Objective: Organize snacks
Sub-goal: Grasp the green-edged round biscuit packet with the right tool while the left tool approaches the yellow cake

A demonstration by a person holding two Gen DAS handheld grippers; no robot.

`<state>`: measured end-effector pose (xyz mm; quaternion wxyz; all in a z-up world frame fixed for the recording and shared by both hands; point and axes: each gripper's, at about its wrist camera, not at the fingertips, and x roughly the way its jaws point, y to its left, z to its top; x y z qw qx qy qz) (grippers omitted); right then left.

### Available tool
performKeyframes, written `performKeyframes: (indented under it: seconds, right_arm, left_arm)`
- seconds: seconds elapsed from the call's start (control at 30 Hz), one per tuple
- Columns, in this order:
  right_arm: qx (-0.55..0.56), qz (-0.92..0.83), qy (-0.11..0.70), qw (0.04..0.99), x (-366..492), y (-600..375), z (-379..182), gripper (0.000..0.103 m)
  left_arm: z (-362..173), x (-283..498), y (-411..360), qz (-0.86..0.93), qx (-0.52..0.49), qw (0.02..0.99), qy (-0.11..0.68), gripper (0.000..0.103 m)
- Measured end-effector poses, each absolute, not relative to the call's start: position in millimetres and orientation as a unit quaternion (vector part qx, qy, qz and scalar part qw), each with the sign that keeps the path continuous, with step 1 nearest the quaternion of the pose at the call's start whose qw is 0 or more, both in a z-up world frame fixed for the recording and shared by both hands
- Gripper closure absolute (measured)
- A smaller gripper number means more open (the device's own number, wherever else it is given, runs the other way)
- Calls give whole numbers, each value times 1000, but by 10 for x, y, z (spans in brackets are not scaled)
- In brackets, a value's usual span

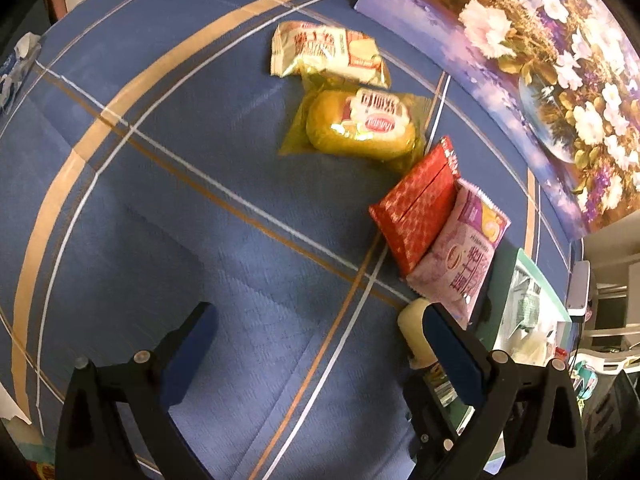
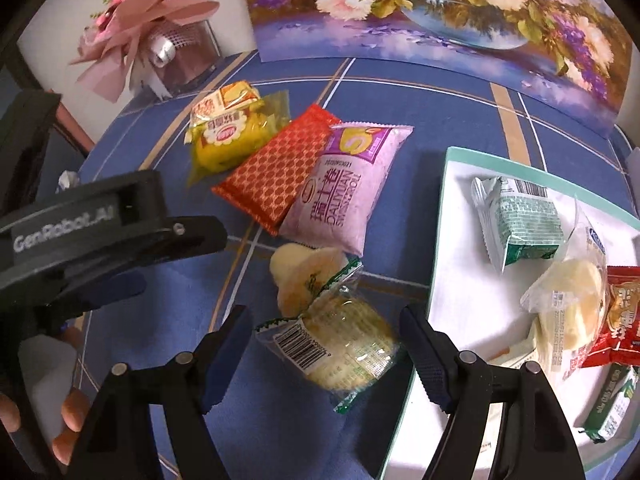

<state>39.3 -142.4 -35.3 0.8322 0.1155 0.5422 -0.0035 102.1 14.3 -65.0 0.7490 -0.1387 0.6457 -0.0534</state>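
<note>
On the blue cloth a clear, green-edged packet [image 2: 344, 344] with a pale round cake lies between the fingers of my right gripper [image 2: 326, 322]. Those fingers stand open, with slim gaps either side of the packet. Behind it lies another pale cake [image 2: 304, 276]. Further back are a pink roll packet [image 2: 344, 196], a red packet [image 2: 276, 168], a yellow cake packet [image 2: 228, 140] and a cream packet [image 2: 224, 102]. To the right, the white tray [image 2: 444, 200] holds several snacks. My left gripper [image 1: 316, 316] hangs open over bare cloth, left of the pink packet [image 1: 464, 252].
A flower painting [image 2: 440, 12] leans at the back of the table, and a pink bouquet box [image 2: 160, 44] stands at the back left. The left gripper's black body [image 2: 64, 228] and a hand [image 2: 72, 412] fill the lower left of the right wrist view.
</note>
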Motion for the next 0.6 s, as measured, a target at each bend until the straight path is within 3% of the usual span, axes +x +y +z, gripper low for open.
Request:
performKeyframes:
  seconds: [0.4, 0.6]
  right_arm:
    - [82, 0, 564, 822, 272, -1269, -398, 23]
    - [42, -20, 571, 820, 234, -1169, -433, 32]
  left_arm:
    - [-722, 860, 313, -48, -144, 740, 655, 1]
    - [-695, 777, 385, -46, -146, 741, 654, 1]
